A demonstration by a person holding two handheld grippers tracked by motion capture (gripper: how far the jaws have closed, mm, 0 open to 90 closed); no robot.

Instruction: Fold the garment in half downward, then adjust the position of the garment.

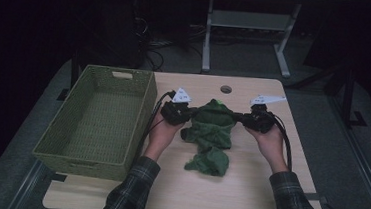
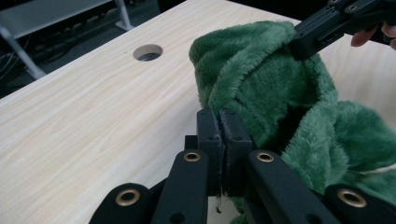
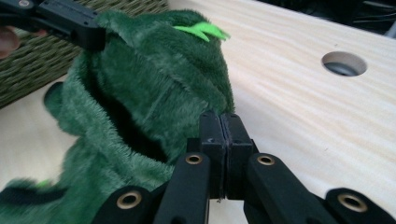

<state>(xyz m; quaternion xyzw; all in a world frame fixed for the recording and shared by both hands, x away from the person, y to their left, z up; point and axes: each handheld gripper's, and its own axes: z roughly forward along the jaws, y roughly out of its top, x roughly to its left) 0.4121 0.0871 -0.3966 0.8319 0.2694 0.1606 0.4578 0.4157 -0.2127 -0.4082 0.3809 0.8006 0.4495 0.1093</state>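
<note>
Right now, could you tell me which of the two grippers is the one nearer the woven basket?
The left gripper: it grips the green plush garment on the side facing the basket; the right gripper grips its far side.

The fuzzy green garment I've got is stretched at the top between my two tongs near the middle of the table, opening gaping dark inside, a bright lime tag on its upper edge, the rest hanging down crumpled onto the wood towards me.
</note>
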